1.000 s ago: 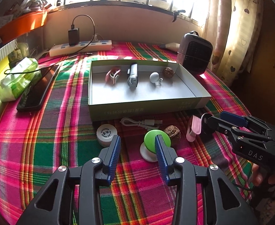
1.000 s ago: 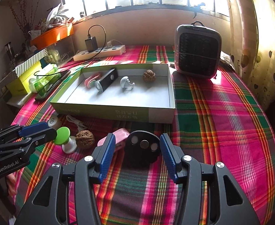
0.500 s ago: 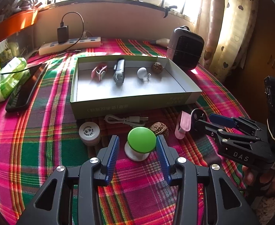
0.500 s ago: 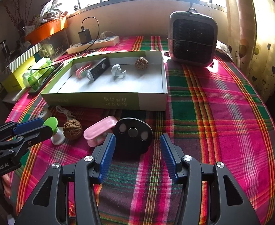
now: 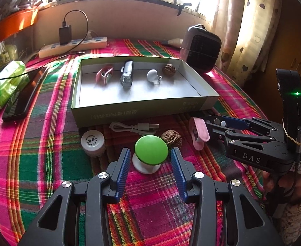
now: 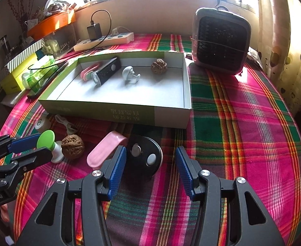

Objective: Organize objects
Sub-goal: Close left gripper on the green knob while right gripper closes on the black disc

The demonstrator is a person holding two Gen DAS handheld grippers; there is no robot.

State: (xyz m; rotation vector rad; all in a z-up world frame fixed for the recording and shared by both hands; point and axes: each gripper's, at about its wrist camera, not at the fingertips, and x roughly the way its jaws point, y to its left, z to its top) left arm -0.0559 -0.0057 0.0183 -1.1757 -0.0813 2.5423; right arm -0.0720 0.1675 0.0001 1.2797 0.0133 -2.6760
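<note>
The box [image 5: 142, 110] holds a pink clip [image 5: 104, 74], torch [image 5: 126, 75], white hook [image 5: 153, 75] and, at 1 o'clock, a walnut [image 5: 169, 69]; left claw [image 5: 150, 164] and right claw [image 6: 150, 164] both gape apart.

The white stem and base of the green mushroom-shaped piece [image 5: 151, 150] are largely covered by its cap in the left wrist view. Print on the white round container's [image 5: 93, 142] lid is too small to read. The black round disc [image 6: 144, 157] is partly masked by a blue pad in the right wrist view. The left gripper [image 6: 34, 146] is cut off at the frame's left edge there. The green tissue pack [image 5: 3, 86] is cropped at the left edge.
</note>
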